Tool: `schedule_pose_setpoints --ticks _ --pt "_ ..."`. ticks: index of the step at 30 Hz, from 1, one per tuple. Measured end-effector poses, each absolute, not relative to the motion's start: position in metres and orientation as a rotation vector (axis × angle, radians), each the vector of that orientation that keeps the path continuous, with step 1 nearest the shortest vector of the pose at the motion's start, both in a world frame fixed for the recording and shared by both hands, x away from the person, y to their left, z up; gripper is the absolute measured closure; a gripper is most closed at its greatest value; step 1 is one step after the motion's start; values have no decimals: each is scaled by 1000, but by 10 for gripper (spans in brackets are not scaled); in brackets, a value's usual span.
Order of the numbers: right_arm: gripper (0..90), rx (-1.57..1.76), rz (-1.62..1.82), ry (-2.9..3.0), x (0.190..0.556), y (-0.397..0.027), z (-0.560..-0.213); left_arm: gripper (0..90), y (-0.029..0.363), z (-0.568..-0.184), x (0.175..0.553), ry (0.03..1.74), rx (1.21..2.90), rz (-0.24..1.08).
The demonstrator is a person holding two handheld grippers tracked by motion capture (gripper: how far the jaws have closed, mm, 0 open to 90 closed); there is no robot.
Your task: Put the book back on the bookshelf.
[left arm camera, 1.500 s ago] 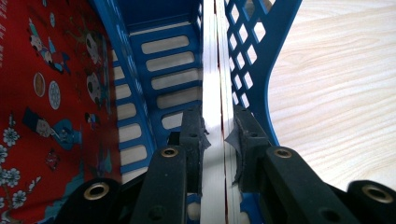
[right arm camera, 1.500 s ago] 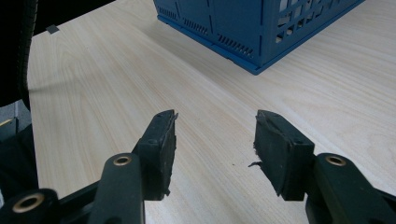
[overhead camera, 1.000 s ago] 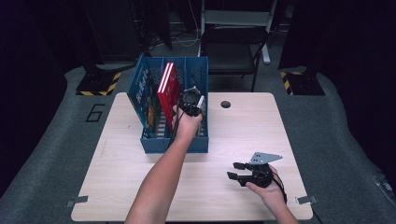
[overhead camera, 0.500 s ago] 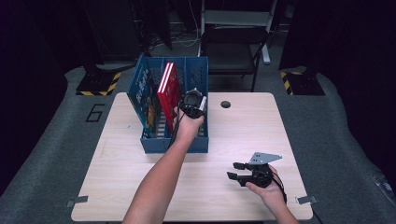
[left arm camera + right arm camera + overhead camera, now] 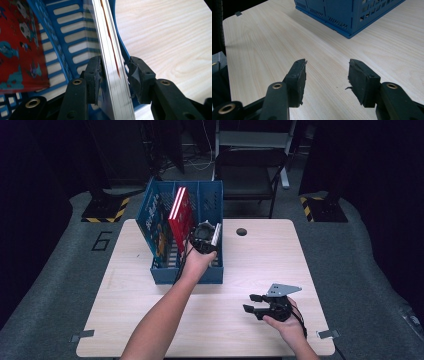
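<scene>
Seen from above, a pale wooden worktop (image 5: 150,315) carries a blue slotted file rack (image 5: 172,270) toward its far left. A red book (image 5: 181,217) stands tilted in the rack's middle compartment, and another book with a blue patterned cover (image 5: 155,227) leans in the left one. The left gripper (image 5: 206,236) sits over the rack's right compartment, just beside the red book. The right gripper (image 5: 254,303) rests low near the worktop's front right, well apart from the rack.

From the left gripper, a thin book (image 5: 111,75) stands edge-on between the two black fingers (image 5: 93,75) inside the blue rack. The fingers have just been opening; a gap shows on the right side, so the grip is released.

From the right gripper, its fingers (image 5: 298,80) stand apart with nothing between them, above bare worktop, the rack's corner (image 5: 348,30) ahead.
</scene>
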State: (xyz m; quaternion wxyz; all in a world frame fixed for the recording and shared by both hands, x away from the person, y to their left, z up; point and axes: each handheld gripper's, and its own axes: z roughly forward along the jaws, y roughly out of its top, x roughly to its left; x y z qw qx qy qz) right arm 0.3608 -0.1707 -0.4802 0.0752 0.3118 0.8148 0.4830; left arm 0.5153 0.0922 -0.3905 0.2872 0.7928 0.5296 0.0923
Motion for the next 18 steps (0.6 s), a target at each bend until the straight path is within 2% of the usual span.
schedule_pose_setpoints --ticks 11,18 --pt "473 935 1441 2444 361 -171 -481 601 101 -390 497 1378 2158 173" --pt "469 942 1445 2437 360 -171 -481 668 103 -389 498 1385 2141 150"
